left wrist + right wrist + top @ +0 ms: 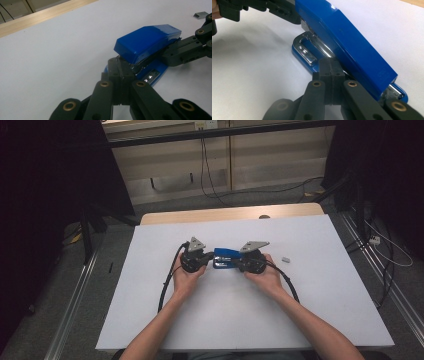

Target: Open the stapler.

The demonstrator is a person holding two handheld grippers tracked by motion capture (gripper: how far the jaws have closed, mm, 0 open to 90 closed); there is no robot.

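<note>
On white table [325, 285], blue stapler [226, 258] between closed left claw [119, 72], right claw [331, 68]

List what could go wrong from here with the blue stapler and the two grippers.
1. Both grippers, left and right, are shut with their tips against the blue stapler from opposite ends rather than clamped around it; a push could slide or spin it on the white table.
2. The stapler's top is lifted off its base; pressure may snap it shut or flip it wider.
3. The small strip of staples lies nearby and could be knocked away.
</note>
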